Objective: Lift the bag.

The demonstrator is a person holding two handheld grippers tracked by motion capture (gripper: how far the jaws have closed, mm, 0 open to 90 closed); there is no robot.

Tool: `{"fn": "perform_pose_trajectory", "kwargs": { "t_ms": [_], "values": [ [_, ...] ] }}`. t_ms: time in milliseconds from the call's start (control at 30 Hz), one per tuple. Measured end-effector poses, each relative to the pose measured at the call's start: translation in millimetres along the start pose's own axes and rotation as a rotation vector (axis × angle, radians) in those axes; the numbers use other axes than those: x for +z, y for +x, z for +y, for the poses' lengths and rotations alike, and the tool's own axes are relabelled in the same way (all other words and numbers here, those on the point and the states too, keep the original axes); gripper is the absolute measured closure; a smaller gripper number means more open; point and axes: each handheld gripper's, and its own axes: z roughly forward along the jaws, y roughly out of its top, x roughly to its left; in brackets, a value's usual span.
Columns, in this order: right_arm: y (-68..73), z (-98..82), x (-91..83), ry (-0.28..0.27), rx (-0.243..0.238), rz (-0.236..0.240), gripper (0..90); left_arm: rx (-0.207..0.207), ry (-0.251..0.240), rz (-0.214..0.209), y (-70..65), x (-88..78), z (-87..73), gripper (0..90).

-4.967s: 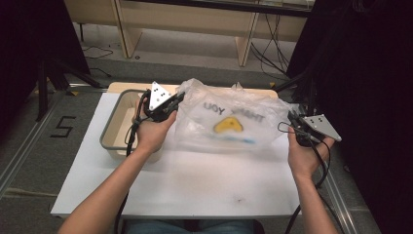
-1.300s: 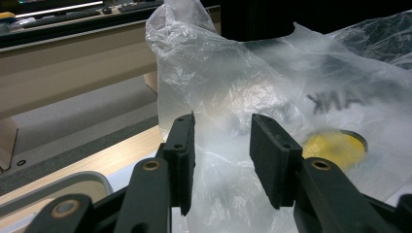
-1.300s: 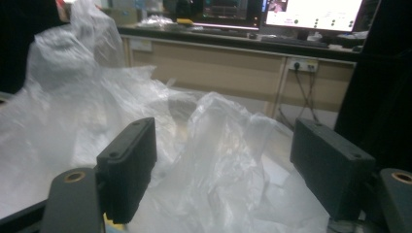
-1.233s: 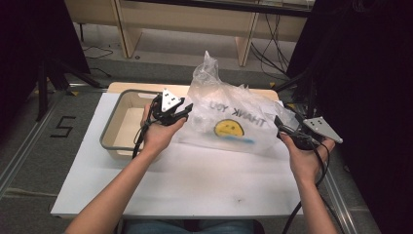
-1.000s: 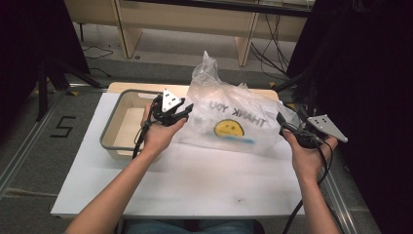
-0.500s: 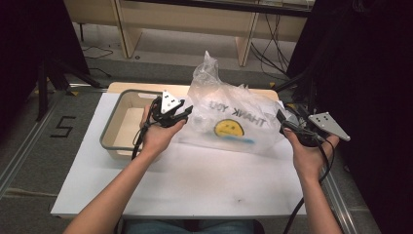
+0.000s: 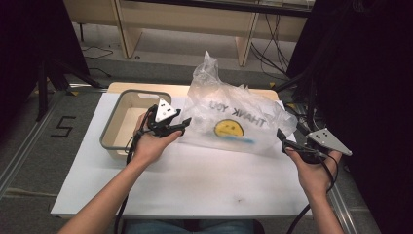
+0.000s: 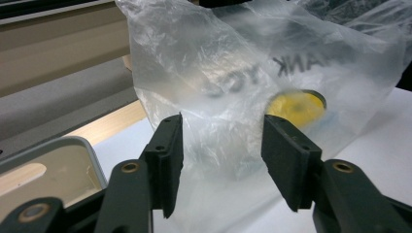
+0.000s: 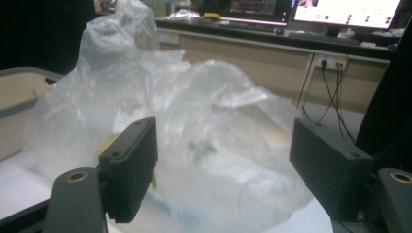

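Plastic bag (image 7: 234, 122): clear, crumpled, standing puffed on the white table (image 7: 195, 180), its knotted peak at twelve o'clock; in the high view the print "THANK YOU" reads upside down above a yellow smiley face (image 7: 229, 128).
Left gripper (image 7: 176, 127): at nine o'clock of the bag, held in the person's left hand (image 7: 151, 146), tips at the bag's left edge.
Left jaws: apart; they have just been opening, and the left gripper view shows bag film (image 8: 218, 126) lying in the gap with neither pad pressing on it.
Right gripper (image 7: 284, 144): at three o'clock of the bag, in the right hand (image 7: 314, 173), just beside the bag's right corner.
Right jaws: spread wide; the right gripper view sets the bag (image 9: 194, 145) beyond and between them, untouched by either pad.
Bin (image 7: 117, 141): a grey-rimmed tray with a pale inside, at nine o'clock of the left gripper, on the table's left part.
High view alone: both forearms, the whole bag outline, the wooden board (image 7: 146, 87) behind the table.
Left gripper view alone: the bin's rim (image 8: 92, 160) close at eight o'clock and the smiley (image 8: 296, 107) blurred through the film.
Right gripper view alone: screens (image 9: 350, 12) on a desk at the far side, and cables (image 9: 335, 92) hanging by a socket.
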Motion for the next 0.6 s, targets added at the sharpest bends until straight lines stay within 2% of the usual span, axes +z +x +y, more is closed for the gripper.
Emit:
{"fn": "perform_pose_trajectory", "kwargs": {
  "t_ms": [200, 267, 333, 433, 600],
  "values": [
    [2.2, -13.0, -7.4, 0.038, 0.003, 0.024, 27.7, 0.027, 0.022, -0.032, -6.7, -14.3, -11.5, 44.0],
    [2.9, -18.5, -9.8, 0.045, 0.011, 0.038, 28.0, 0.022, 0.024, -0.052, -9.3, -20.7, -17.1, 42.4],
    [3.7, -24.6, -12.0, 0.058, 0.018, 0.059, 28.4, 0.04, 0.035, -0.068, -11.0, -28.2, -23.7, 40.4],
    [5.0, -33.9, -16.5, 0.081, 0.021, 0.089, 29.1, 0.065, 0.049, -0.078, -12.5, -41.3, -37.2, 37.0],
    [8.0, -46.9, -24.2, 0.107, 0.024, 0.14, 30.1, 0.069, 0.053, -0.083, -10.0, -60.2, -53.0, 32.4]
  ]
}}
